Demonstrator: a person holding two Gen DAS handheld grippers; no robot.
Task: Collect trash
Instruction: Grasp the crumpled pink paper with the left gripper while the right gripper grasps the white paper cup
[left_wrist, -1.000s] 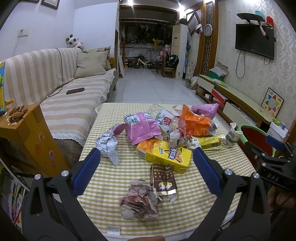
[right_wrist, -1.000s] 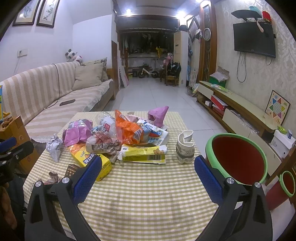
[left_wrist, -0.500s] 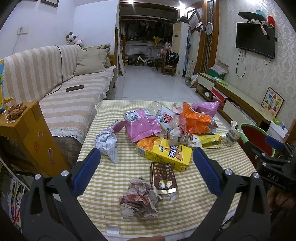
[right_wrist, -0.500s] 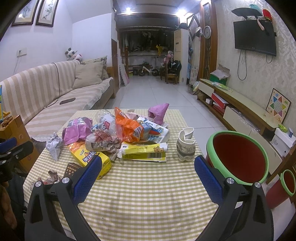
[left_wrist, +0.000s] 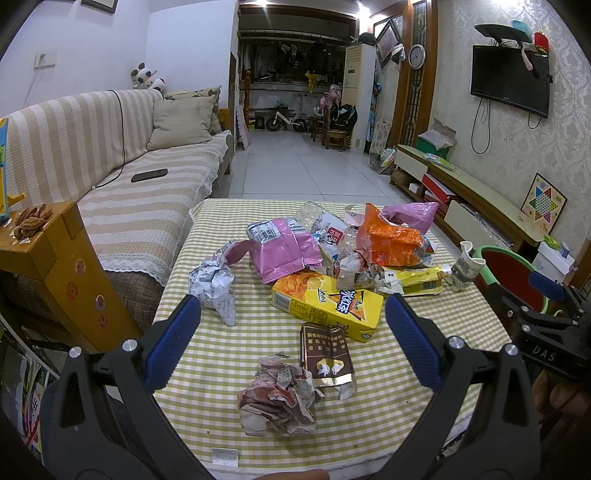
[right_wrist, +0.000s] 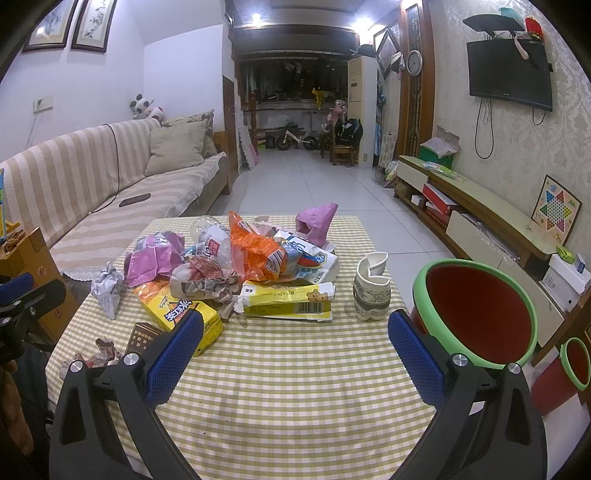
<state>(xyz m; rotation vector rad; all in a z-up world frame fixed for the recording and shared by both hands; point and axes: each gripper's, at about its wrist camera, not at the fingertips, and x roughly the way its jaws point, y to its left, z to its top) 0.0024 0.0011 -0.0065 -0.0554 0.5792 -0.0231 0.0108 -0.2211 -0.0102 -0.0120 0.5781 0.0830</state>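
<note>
Trash (left_wrist: 332, 258) lies heaped on a checked table (right_wrist: 295, 369), both hand-held grippers released above it.

Left hand-held gripper (left_wrist: 293, 332) hangs empty, jaws wide apart, over a crumpled paper ball (left_wrist: 277, 398) touching a brown wrapper (left_wrist: 327, 354) near the table's front edge. Behind them lie a yellow carton (left_wrist: 328, 304), pink bag (left_wrist: 284, 251) and orange bag (left_wrist: 388, 240). Right hand-held gripper (right_wrist: 295, 347) is also spread and empty, over bare cloth. A crushed paper cup (right_wrist: 371, 291) stands near the table's right edge, beside a red bin (right_wrist: 476, 314) with a green rim.
</note>
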